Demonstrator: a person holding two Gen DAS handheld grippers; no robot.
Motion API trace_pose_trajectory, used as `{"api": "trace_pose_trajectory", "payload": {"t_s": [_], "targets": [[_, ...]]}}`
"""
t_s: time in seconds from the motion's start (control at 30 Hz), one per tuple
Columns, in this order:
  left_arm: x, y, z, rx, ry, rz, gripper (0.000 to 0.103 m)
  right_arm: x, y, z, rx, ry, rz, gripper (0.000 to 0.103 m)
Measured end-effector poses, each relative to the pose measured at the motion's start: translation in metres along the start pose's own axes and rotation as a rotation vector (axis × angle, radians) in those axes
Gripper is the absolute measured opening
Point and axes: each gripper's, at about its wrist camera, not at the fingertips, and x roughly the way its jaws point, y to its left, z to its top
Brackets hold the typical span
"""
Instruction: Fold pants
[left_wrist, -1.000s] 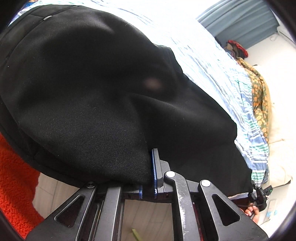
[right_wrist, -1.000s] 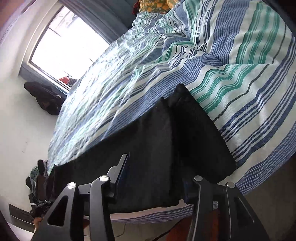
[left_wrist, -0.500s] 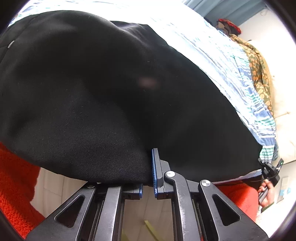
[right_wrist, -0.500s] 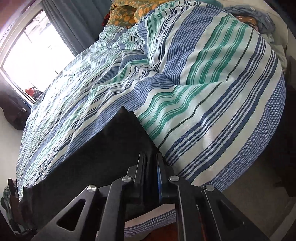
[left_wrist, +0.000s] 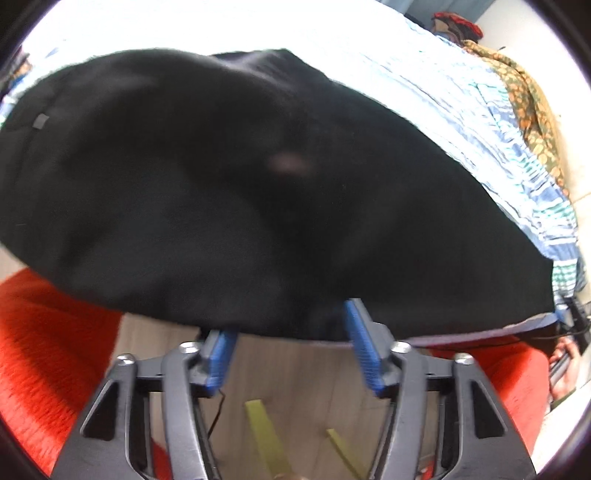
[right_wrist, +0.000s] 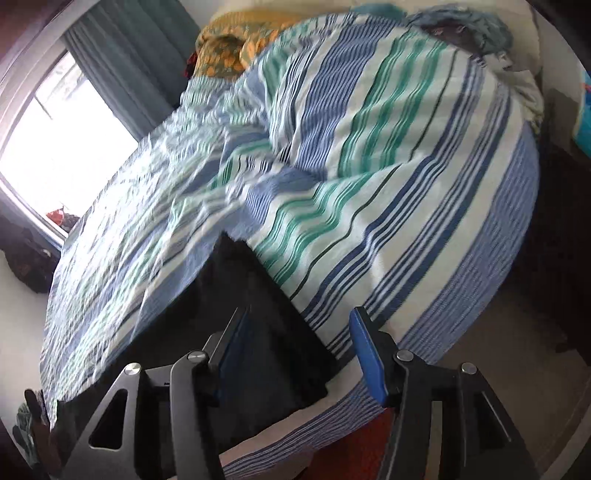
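Black pants (left_wrist: 229, 177) lie spread along the near edge of a bed covered by a striped sheet (left_wrist: 461, 110), filling most of the left wrist view. My left gripper (left_wrist: 288, 332) hovers at the pants' hanging hem, its jaws opening, the blue pads clear of the cloth. In the right wrist view the far end of the pants (right_wrist: 258, 314) lies flat on the striped sheet (right_wrist: 388, 166). My right gripper (right_wrist: 299, 339) stands over that end with its jaws opening; the cloth lies below and between the pads, not pinched.
An orange-red rug (left_wrist: 44, 350) and wooden floor (left_wrist: 295, 369) lie below the bed edge. A yellow-patterned cloth (right_wrist: 229, 48) and a blue-grey garment (right_wrist: 461, 26) sit at the bed's far end. A window (right_wrist: 55, 140) with dark curtains stands behind the bed.
Both grippers were shut on the pants' edge half a second ago; both now stand open and have pulled back and up. The pants have dropped flat onto the bed.
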Motion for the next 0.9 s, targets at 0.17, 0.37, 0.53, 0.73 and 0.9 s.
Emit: {"api": "trace_pose_trajectory", "payload": {"t_s": [0.17,0.37,0.53,0.73,0.9], "targets": [[-0.039,-0.01,-0.009,0.039,-0.105,0.015,0.065,-0.021,0.035,-0.009,-0.223,-0.02,0.23,0.057],[-0.05,-0.03,0.003,0.095,-0.21,0.079,0.073,0.033,0.08,-0.029,-0.417,0.293,0.316,0.056],[-0.047,-0.044,0.007,0.135,-0.211,0.096,0.074,0.044,0.063,-0.023,-0.301,0.313,0.323,0.054],[-0.039,-0.06,0.004,0.216,-0.182,0.097,0.074,0.041,0.064,-0.024,-0.302,0.304,0.297,0.055],[-0.033,-0.083,0.006,0.285,-0.166,0.068,0.078,0.044,0.063,-0.024,-0.308,0.309,0.295,0.056]]}}
